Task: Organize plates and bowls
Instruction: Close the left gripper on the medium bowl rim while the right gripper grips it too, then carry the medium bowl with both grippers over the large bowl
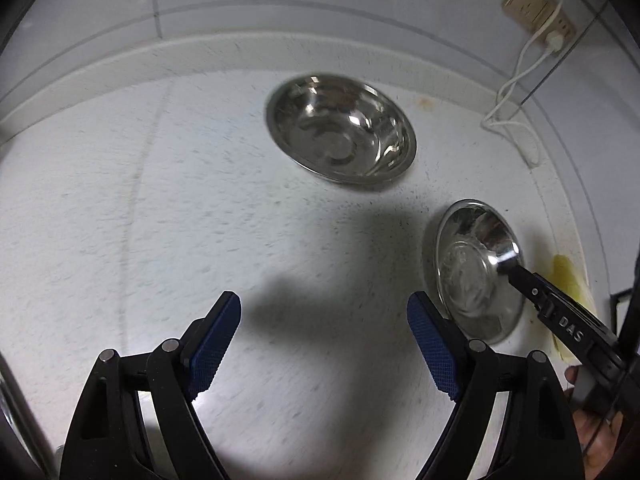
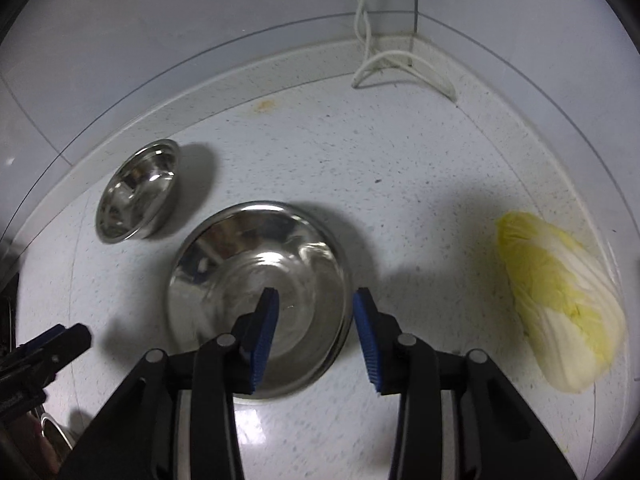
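Two steel bowls stand on the white speckled counter. The deeper bowl (image 1: 340, 128) (image 2: 136, 196) sits near the back wall. The wide shallow bowl (image 2: 256, 292) (image 1: 476, 272) lies in front of it. My right gripper (image 2: 316, 334) is open, its jaws straddling the shallow bowl's near right rim, one finger inside and one outside; it also shows at the right of the left wrist view (image 1: 516, 268). My left gripper (image 1: 324, 344) is open and empty above bare counter, left of the shallow bowl; its tip (image 2: 60, 340) shows in the right wrist view.
A napa cabbage (image 2: 560, 300) lies on the counter to the right. White cables (image 2: 384, 60) hang down the back wall from a power strip (image 1: 536, 4). A raised backsplash (image 1: 200, 56) bounds the counter.
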